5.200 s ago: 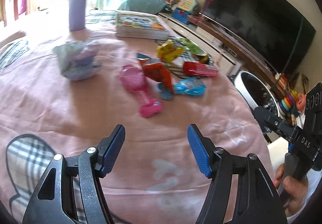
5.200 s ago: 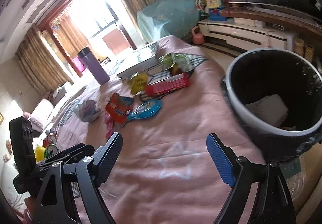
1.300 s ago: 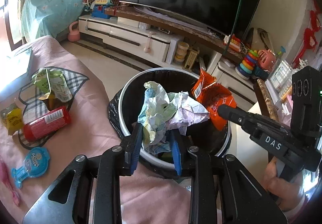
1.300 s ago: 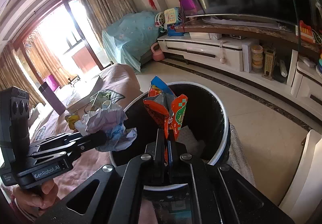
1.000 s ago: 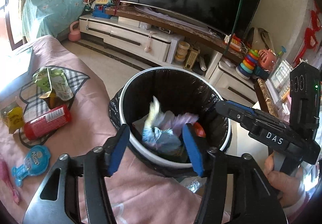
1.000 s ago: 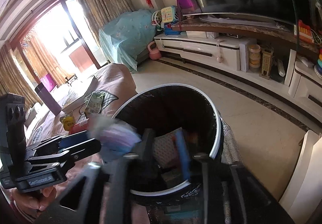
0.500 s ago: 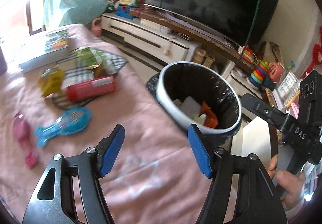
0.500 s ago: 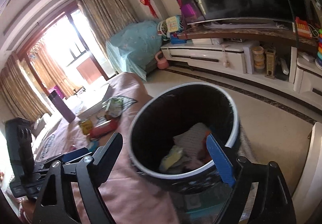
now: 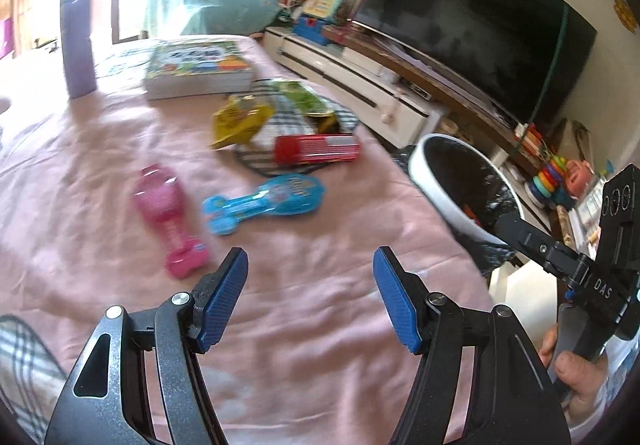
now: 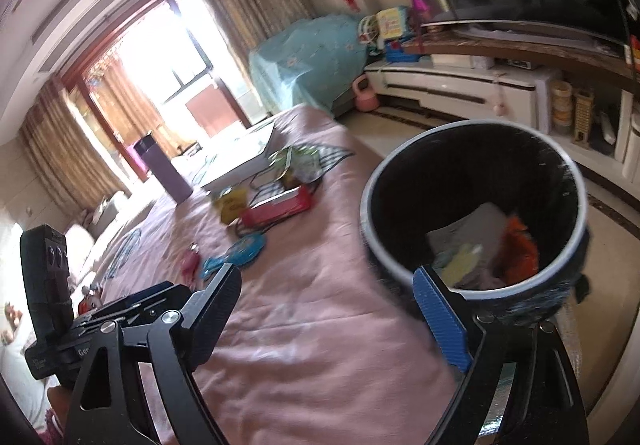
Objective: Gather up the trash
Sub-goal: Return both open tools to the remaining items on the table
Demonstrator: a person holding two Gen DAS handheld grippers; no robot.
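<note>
Wrappers lie on the pink cloth: a pink one (image 9: 166, 215), a blue one (image 9: 264, 201), a red packet (image 9: 318, 149), a yellow bag (image 9: 240, 121) and a green bag (image 9: 304, 101). My left gripper (image 9: 310, 301) is open and empty above the cloth, short of the blue wrapper. My right gripper (image 10: 336, 321) is open and empty beside the trash bin (image 10: 372, 213), which holds crumpled paper and an orange wrapper (image 10: 518, 249). The bin also shows in the left wrist view (image 9: 430, 173), at the cloth's right edge.
A purple bottle (image 9: 76, 41) and a stack of books (image 9: 196, 69) stand at the far side. A TV (image 9: 472, 33) on a low white cabinet (image 9: 360, 81) with toys lies beyond the bin. The cloth drops off at the right edge.
Both grippers let go of the crumpled paper and orange wrapper into the bin, opened, then swung back left toward the wrappers on the cloth.
</note>
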